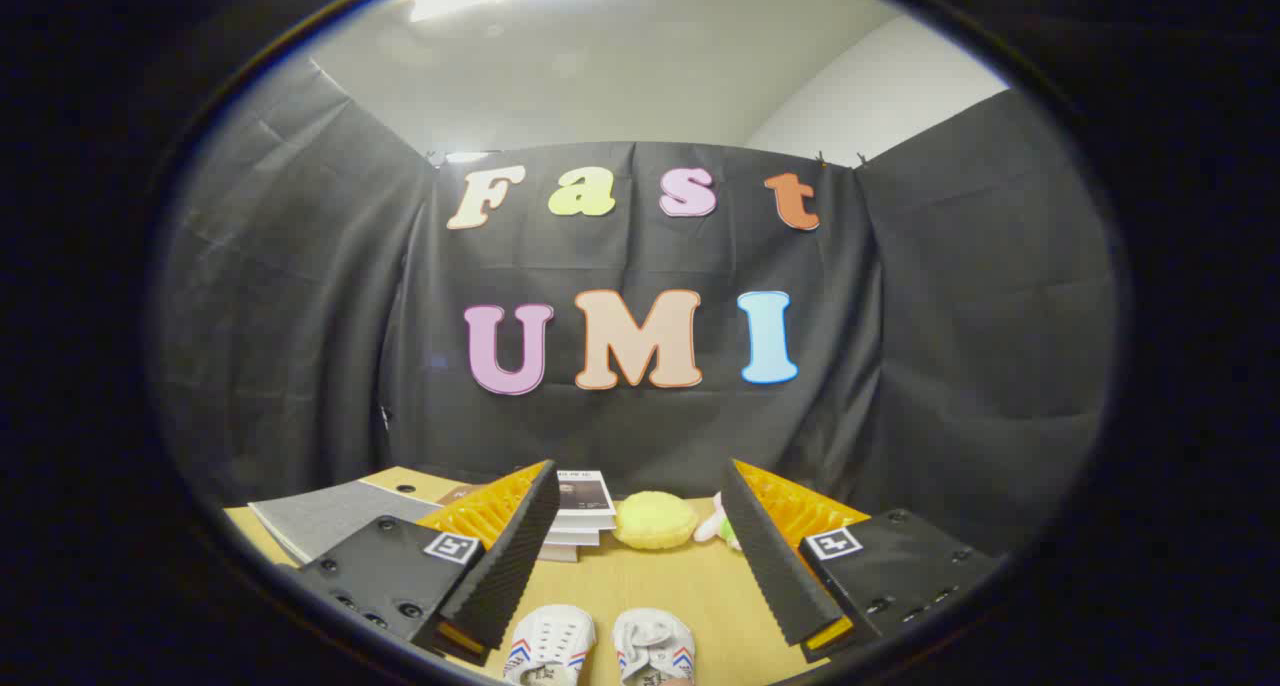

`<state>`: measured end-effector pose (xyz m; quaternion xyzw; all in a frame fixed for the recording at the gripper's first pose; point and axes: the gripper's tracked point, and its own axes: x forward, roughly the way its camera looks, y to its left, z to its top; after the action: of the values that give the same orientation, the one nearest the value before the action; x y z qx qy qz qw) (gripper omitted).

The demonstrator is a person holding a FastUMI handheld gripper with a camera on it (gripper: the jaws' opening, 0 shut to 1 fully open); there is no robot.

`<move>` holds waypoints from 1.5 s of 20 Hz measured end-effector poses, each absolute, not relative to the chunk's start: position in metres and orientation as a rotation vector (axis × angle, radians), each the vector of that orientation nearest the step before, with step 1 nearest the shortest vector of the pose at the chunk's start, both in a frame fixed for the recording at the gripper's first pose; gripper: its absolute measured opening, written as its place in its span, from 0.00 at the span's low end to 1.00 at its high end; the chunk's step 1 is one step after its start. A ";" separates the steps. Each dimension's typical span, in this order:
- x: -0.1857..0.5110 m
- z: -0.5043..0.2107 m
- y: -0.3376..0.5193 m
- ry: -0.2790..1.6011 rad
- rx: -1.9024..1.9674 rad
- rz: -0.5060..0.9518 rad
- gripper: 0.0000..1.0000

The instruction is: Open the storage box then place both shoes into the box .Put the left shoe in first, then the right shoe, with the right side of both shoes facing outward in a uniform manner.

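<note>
Table (690, 591) of pale wood fills the low ground of the gripper view, and the things on it run as follows from the left. Farthest left lies a flat grey box (325, 516), its lid closed, partly hidden behind the left finger. Next to it, beyond the left finger's tip, sits a short stack of books (580, 516), the top cover pale with a dark patch. Just beside the stack rests a round yellow plush (655, 521), and touching its right side is a small white and pink soft toy (715, 528), half hidden by the right finger. The gripper (640, 556) hangs above the table with its jaws spread wide and released, nothing between the pads. Below the gap, near the table's front edge, two white shoes (600, 646) stand side by side, toes pointing toward the plush, each with red and blue stripes on its side.
</note>
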<state>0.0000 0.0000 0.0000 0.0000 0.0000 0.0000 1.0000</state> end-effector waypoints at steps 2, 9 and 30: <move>0.001 -0.005 -0.003 0.006 -0.007 -0.001 1.00; -0.003 -0.003 -0.008 -0.009 -0.024 -0.015 1.00; -0.017 -0.039 0.052 0.100 0.134 0.082 1.00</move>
<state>-0.0172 0.0525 -0.0385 0.0669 0.0501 0.0411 0.9957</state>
